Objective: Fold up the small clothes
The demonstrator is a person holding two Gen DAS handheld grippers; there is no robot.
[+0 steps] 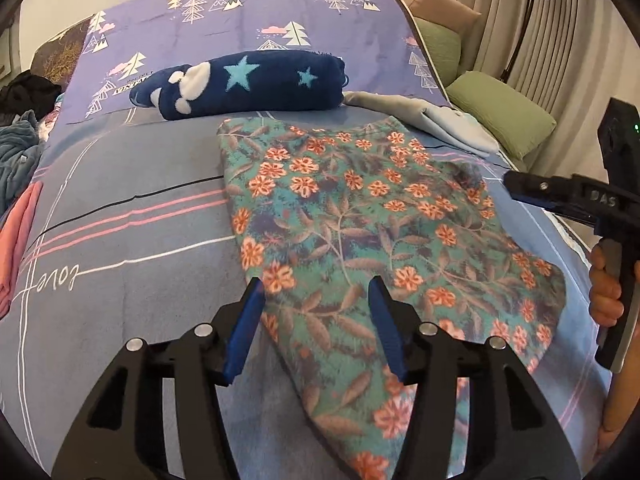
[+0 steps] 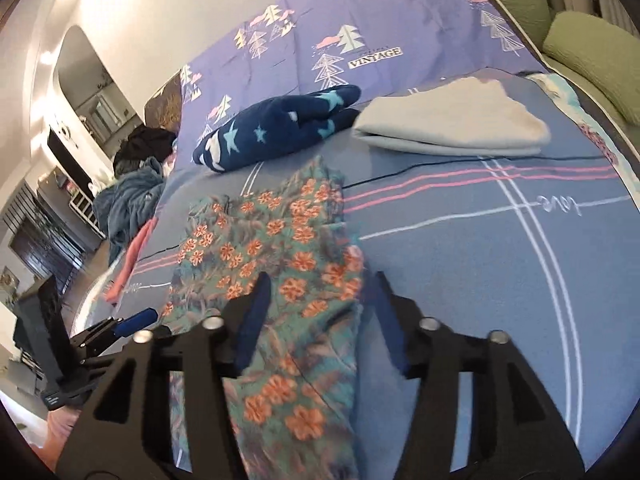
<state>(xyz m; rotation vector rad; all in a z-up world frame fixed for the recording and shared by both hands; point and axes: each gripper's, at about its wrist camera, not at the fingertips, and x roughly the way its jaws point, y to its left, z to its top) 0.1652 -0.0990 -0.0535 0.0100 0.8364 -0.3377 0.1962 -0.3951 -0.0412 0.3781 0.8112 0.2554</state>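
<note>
A teal garment with orange flowers (image 1: 360,220) (image 2: 260,248) lies spread and partly folded on the blue bedcover (image 1: 120,220) (image 2: 460,248). My left gripper (image 1: 316,292) hovers open over the garment's near left part, its blue pads apart with the cloth lying below them. My right gripper (image 2: 320,284) is open too, straddling the garment's right edge, and nothing is pinched between its pads. In the left wrist view the right gripper (image 1: 510,184) shows side-on at the garment's right edge, held by a hand (image 1: 608,288). The left gripper (image 2: 136,320) appears low on the left in the right wrist view.
A rolled navy blanket with stars (image 1: 256,84) (image 2: 276,128) and a folded grey cloth (image 1: 440,120) (image 2: 452,124) lie behind the garment. A pink garment (image 1: 16,240) (image 2: 128,264) and a blue-grey pile (image 1: 16,152) sit at the left bed edge. Green cushions (image 1: 500,112) (image 2: 600,56) line the right side.
</note>
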